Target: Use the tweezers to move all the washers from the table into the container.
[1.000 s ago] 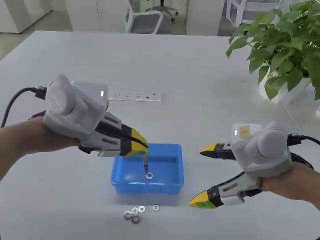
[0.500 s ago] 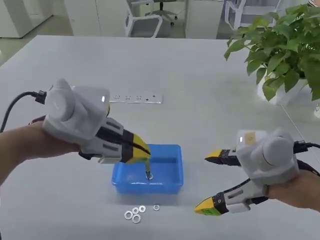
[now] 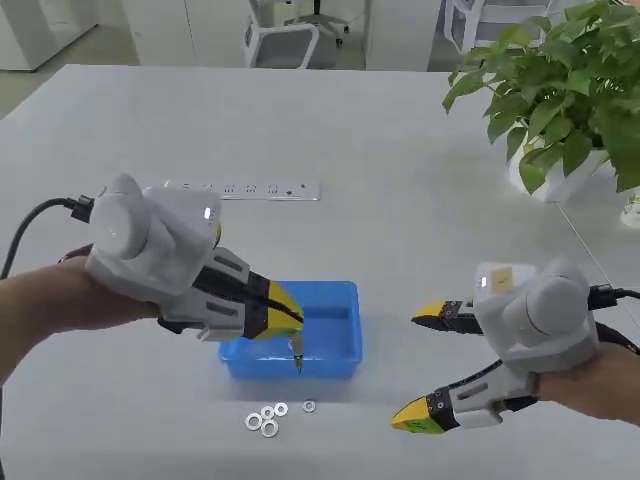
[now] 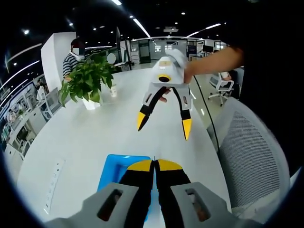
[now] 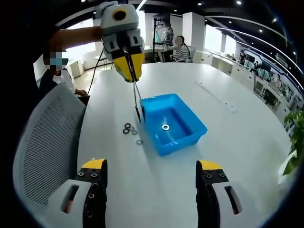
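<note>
Washers (image 3: 268, 418) are clustered on the desk (image 3: 400, 200) by its near edge, just before the blue container (image 3: 338, 330); one washer (image 5: 165, 127) is seen inside. Tweezers (image 3: 296, 352) are clamped in the closed left hand-held gripper (image 3: 288, 318), tips hung at the container's near wall, likely for fine pinching. Right hand-held gripper (image 3: 403, 370) is held wide open, aside, likely to keep the path clear.

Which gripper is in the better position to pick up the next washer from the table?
Left. The left gripper is shut on the tweezers, whose tips hang near the washers on the table. The right gripper is open, empty and off to the side.
</note>
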{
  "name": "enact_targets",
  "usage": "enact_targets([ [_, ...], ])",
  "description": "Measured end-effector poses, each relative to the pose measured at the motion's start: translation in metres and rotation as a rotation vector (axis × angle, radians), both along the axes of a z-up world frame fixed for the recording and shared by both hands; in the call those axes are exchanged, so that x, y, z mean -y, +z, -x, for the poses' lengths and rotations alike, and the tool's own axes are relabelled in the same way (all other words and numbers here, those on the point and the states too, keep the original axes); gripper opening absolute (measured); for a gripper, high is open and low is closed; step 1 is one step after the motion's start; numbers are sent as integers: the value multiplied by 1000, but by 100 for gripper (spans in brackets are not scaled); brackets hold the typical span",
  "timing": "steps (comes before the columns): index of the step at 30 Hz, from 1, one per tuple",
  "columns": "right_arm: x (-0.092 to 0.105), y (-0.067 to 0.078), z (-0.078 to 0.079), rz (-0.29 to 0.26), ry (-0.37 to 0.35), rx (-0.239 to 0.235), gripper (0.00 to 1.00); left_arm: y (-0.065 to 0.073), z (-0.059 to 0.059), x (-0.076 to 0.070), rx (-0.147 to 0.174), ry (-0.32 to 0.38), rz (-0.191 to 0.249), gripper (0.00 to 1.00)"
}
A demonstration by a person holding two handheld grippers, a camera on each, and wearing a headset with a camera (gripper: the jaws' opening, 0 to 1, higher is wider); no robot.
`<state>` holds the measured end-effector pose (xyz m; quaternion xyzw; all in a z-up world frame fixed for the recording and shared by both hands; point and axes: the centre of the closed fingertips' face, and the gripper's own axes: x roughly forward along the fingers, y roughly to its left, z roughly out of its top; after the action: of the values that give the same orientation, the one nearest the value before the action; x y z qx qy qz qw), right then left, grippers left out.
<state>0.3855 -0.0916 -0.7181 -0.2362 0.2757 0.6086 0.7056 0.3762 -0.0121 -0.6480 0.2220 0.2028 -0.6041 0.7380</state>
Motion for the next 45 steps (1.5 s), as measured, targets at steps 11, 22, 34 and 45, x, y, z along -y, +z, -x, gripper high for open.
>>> enact_targets([
  [11,1,-7,5,3,-4,-8,76,-14,7,7,-10,-30,9,5],
  [22,0,-13,7,13,2,-14,75,-28,11,8,-29,-38,21,5],
  [34,-3,-19,10,18,4,-29,74,-44,14,9,-53,-46,12,5],
  [45,-1,-22,13,17,0,-40,73,-51,16,12,-51,-48,11,5],
])
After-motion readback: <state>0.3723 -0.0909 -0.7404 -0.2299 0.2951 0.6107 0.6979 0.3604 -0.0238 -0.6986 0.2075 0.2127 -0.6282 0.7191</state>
